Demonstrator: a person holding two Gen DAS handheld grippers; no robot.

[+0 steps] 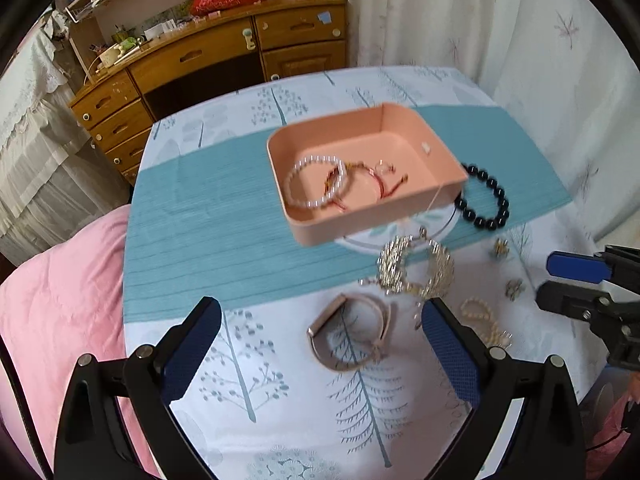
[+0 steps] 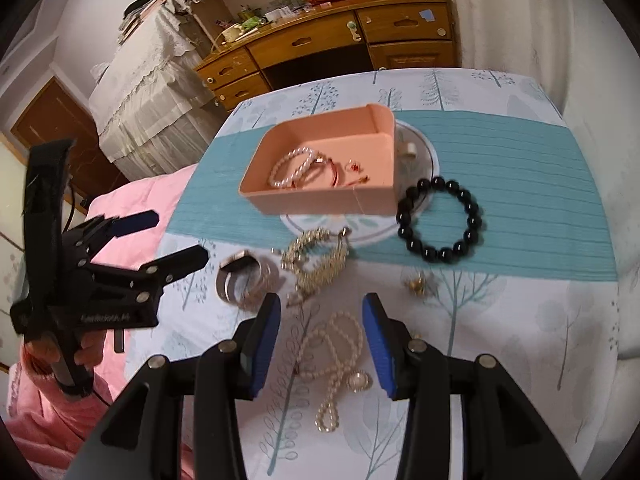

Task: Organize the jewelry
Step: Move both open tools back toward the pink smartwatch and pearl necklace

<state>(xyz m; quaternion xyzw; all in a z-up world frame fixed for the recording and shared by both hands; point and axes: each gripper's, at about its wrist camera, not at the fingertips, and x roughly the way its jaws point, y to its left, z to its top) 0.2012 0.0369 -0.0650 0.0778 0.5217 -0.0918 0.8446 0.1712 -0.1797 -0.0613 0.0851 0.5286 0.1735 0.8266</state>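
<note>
A pink tray [image 2: 320, 200] holds a pearl bracelet [image 2: 290, 168]; black beads [image 2: 440, 220], pearl necklace [image 2: 336, 356] lie outside.

Both fisheye views look forward and steeply down over the desk [image 1: 248, 360] toward the wooden dresser [image 1: 208, 60]. The left wrist view sits left, close above the watch [image 1: 352, 336]; the right sits right, above the pearl necklace [image 2: 336, 356]. Both share the pink tray [image 1: 304, 224] and the black bead bracelet [image 2: 440, 216].
</note>
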